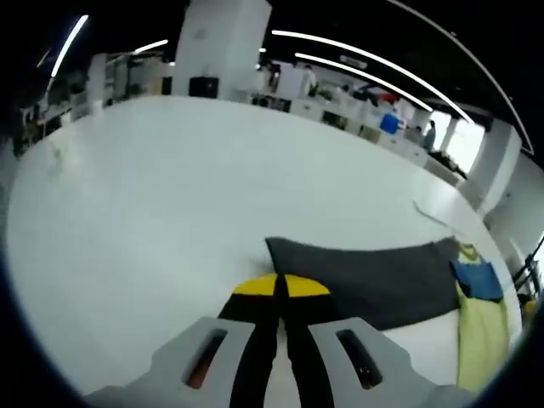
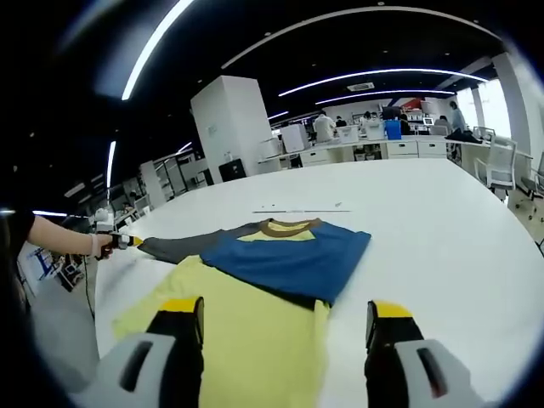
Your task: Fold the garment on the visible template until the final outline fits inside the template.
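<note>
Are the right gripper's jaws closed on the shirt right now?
No, the right gripper stands wide open above the shirt, holding nothing.

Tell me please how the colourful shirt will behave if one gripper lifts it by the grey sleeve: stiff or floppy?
Probably floppy: the shirt lies flat and already folded over itself on the white table. Likely light, since the left gripper, shut on the grey sleeve, stretches it out sideways. It may slide rather than roll; the tabletop looks smooth.

Bare white table lies open right of and beyond the garment; desks (possibly well clear) line its far edge, with a pillar behind.
</note>
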Available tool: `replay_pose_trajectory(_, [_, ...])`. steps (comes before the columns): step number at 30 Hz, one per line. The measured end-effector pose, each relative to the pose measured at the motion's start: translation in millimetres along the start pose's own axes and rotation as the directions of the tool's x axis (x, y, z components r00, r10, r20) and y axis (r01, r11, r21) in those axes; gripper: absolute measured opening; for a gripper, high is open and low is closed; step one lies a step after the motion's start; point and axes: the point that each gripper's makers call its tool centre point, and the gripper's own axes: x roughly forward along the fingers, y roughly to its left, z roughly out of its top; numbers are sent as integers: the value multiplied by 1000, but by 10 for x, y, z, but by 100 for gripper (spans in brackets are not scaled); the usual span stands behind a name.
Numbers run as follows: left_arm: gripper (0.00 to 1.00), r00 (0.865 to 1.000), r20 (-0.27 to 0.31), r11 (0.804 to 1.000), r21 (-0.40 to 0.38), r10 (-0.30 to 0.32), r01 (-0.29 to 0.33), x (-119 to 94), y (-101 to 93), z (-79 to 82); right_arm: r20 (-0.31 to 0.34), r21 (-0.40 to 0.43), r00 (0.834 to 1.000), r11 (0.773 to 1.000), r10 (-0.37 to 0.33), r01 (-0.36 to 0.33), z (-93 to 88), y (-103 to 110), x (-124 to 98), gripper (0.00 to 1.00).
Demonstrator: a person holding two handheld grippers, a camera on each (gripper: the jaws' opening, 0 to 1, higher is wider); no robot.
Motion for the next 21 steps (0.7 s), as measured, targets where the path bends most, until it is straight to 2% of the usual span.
replay_pose_trajectory(5, [0,995,59,996,-35,-85,87,-43,-249,205,10,10,1000,1000,-2,2,-10,21,-16,77])
replay_pose_trajectory(8, [0,983,82,986,-18,-162,164,-115,-529,276,14,19,1000,1000,4,-4,-23,64,-28,77])
replay_pose_trajectory(11, [0,975,90,979,-2,-202,203,-147,-714,321,13,16,1000,1000,6,-6,-38,90,-43,77])
replay_pose_trajectory(16, [0,954,93,958,10,-286,287,-170,-1162,404,29,27,1000,1000,4,-5,-17,83,-82,77])
replay_pose_trajectory(21, [0,920,74,922,-2,-386,387,-150,-1761,410,39,40,999,999,-6,4,-36,37,-135,77])
